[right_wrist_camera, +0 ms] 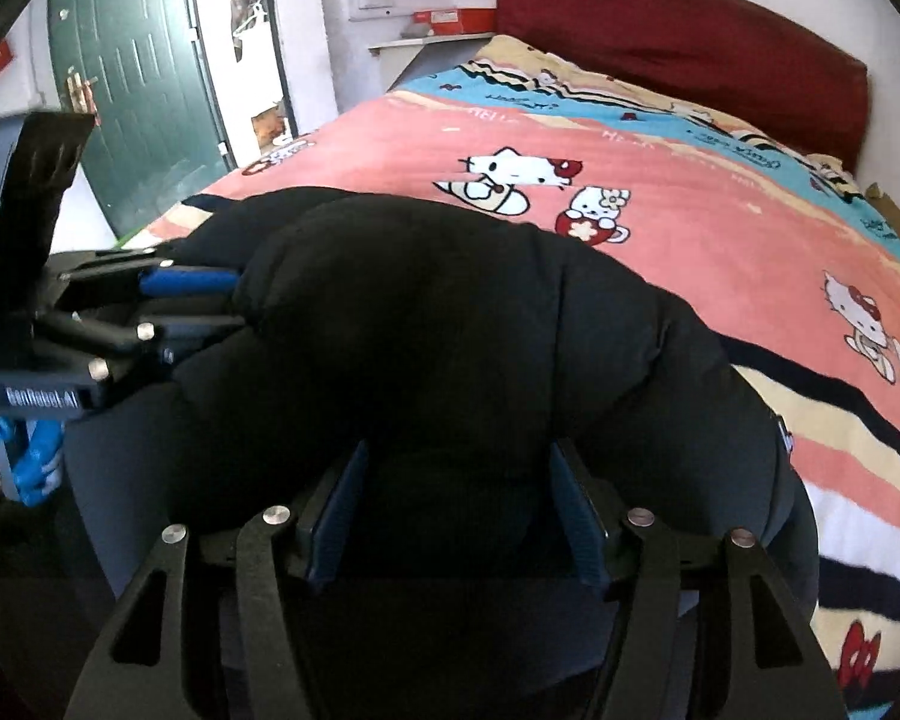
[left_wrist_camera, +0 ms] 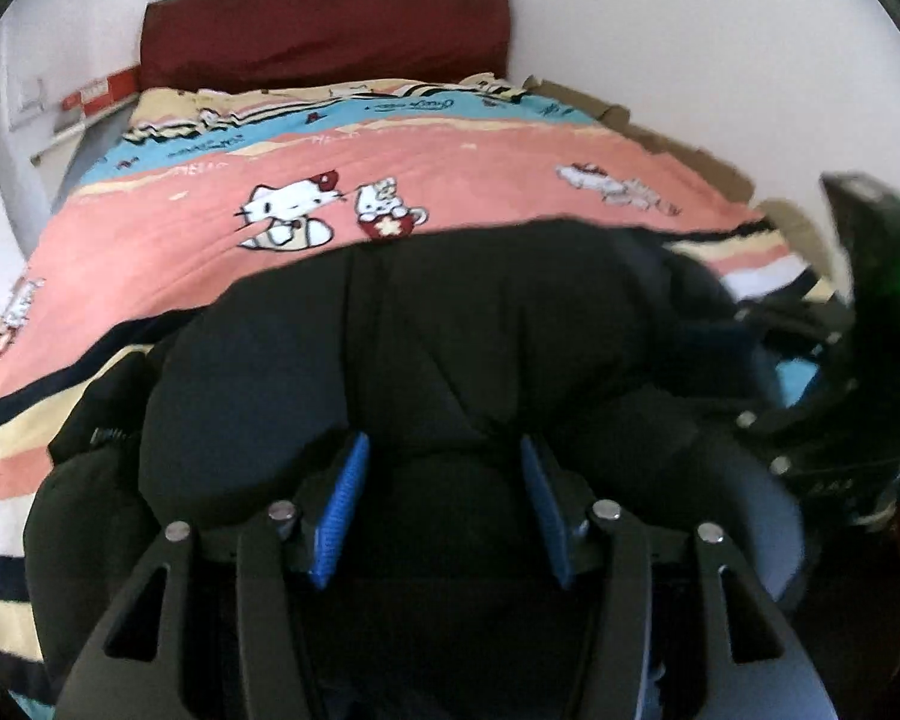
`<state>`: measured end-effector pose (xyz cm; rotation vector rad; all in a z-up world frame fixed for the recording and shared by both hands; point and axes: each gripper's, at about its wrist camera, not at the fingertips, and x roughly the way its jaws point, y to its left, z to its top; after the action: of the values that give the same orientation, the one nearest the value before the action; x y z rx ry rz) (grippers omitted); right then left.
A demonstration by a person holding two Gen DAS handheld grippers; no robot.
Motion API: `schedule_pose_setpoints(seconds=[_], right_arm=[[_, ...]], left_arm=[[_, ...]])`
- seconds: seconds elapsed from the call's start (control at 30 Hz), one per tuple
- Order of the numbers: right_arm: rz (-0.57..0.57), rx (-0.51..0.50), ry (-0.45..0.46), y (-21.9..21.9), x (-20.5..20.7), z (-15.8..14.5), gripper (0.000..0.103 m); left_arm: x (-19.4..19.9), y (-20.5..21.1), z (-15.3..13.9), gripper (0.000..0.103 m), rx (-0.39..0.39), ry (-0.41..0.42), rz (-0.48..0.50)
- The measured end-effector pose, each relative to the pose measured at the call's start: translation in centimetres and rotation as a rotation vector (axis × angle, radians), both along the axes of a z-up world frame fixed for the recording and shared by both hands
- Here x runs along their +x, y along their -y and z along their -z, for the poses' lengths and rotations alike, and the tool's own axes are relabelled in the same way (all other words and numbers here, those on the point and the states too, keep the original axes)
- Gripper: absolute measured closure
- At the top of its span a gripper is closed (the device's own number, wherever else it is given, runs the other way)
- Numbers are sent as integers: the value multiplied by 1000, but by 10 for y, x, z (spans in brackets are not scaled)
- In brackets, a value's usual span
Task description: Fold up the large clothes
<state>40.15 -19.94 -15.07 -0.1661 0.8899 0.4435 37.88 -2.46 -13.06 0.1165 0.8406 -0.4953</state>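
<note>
A big black puffy coat (left_wrist_camera: 450, 348) lies bunched on the bed (left_wrist_camera: 438, 168). The left gripper (left_wrist_camera: 444, 510) and right gripper (right_wrist_camera: 459, 510) both have their jaws partly apart, with coat between them, not squeezed.

- On the left gripper (right_wrist_camera: 168, 300), I read white lettering on its body, roughly "GenRobot.AI".
- On the bedspread (right_wrist_camera: 720, 228), I saw script too blurred to read.
</note>
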Motion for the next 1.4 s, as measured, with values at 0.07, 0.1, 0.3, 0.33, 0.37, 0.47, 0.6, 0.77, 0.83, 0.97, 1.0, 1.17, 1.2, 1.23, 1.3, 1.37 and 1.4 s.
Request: schedule_pose_setpoints(seconds=[0.07, 0.1, 0.3, 0.33, 0.37, 0.47, 0.6, 0.77, 0.83, 0.97, 1.0, 1.17, 1.2, 1.23, 1.3, 1.37, 1.4], right_arm=[[13, -35, 28, -6, -9, 3, 41], [22, -57, 46, -10, -13, 6, 41], [54, -113, 72, -18, -16, 21, 40], [55, -119, 69, -19, -14, 23, 40], [54, -120, 67, -19, -14, 25, 40], [49, -111, 52, -18, -10, 31, 40], [43, -104, 50, -19, -11, 40, 40], [40, -95, 39, -20, -11, 47, 40], [40, -93, 35, -20, -12, 49, 40], [41, -77, 27, -20, -11, 54, 40], [41, -74, 26, -19, -11, 55, 40], [46, -52, 7, -17, -5, 62, 40], [46, -52, 2, -17, -5, 63, 40], [46, -50, -10, -17, -3, 64, 40], [46, -50, -31, -16, 1, 64, 40], [43, -54, -50, -17, 2, 59, 40], [39, -47, -55, -16, 2, 58, 40]], left_arm=[[-5, 1, 6, 53, 16, 8, -15], [-7, 2, 9, 53, 28, 15, -22], [-3, 6, 22, 53, 71, 24, -45], [-2, 6, 24, 53, 76, 28, -47], [-2, 6, 26, 53, 77, 30, -49], [-1, 5, 31, 53, 72, 30, -52], [2, 6, 37, 53, 78, 32, -54], [3, 5, 43, 53, 76, 33, -54], [3, 6, 44, 53, 76, 33, -54], [4, 5, 48, 53, 74, 35, -55], [4, 5, 49, 53, 73, 36, -56], [7, 7, 53, 53, 84, 30, -63], [8, 9, 53, 53, 91, 27, -65], [8, 10, 52, 53, 97, 25, -69], [9, 13, 48, 53, 114, 25, -74], [6, 16, 40, 53, 139, 23, -76], [5, 17, 33, 53, 141, 10, -73]])
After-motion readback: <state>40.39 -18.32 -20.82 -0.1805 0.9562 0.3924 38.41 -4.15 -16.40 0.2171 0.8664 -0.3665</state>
